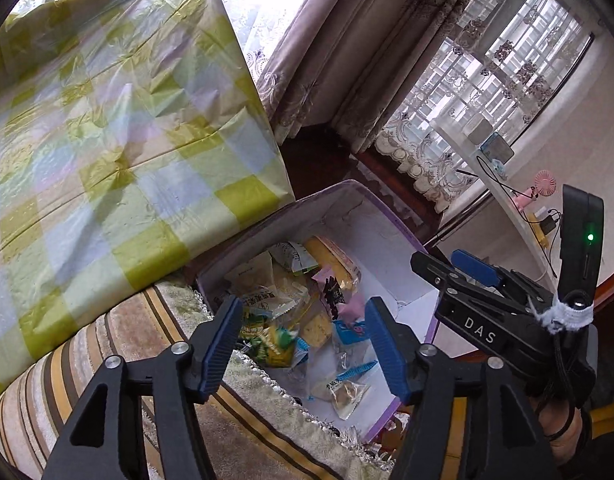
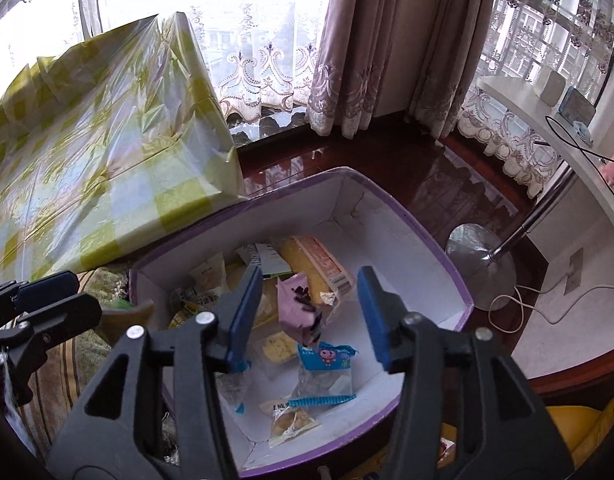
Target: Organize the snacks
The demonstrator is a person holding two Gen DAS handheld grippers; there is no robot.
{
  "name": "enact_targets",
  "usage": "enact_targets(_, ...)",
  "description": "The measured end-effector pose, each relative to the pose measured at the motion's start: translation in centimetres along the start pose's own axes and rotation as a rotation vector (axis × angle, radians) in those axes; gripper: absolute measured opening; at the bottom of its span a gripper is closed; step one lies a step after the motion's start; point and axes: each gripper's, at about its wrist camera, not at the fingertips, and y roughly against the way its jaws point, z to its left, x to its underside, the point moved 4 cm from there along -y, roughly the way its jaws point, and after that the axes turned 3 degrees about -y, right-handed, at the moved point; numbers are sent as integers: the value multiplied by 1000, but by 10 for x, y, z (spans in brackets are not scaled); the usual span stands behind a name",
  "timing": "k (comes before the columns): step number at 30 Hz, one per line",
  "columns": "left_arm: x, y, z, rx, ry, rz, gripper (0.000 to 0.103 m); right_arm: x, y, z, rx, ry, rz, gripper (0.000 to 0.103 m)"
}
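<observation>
While both grippers are hovering spread and empty, the pink packet [image 2: 297, 312] is apparently falling between the right gripper [image 2: 307, 312] fingers into the box [image 2: 427, 248], nearer than the left gripper [image 1: 303, 344].

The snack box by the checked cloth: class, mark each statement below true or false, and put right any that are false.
1. The box has a purple outside and a white inside. True.
2. The box is empty. False: wrapped snacks lie in it, among them a long yellow packet and a pink packet.
3. The right gripper has its fingers apart and nothing clamped between them. True.
4. The left gripper is clamped on a snack. False: its fingers stand apart with nothing pressed between them.
5. A blue-topped packet with a pink cartoon figure lies in the box. True.
</observation>
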Motion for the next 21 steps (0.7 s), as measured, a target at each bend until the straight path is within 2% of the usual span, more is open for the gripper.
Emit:
enact_targets(4,13,5,6,-17,53,19,68,5,3,-8,50,-9,13,70)
enact_targets(7,27,17,13,-91,88,25,68,14,7,-12,85,-7,42,71)
enact_targets(14,43,23,20,-62,137,9,70,32,26,-19,135,12,64,72)
enact_targets(19,43,14,10,-59,69,36,88,32,22,-20,136,-4,65,73)
enact_targets(21,44,11,7,-64,56,35,92,31,20,-20,143,-1,66,73)
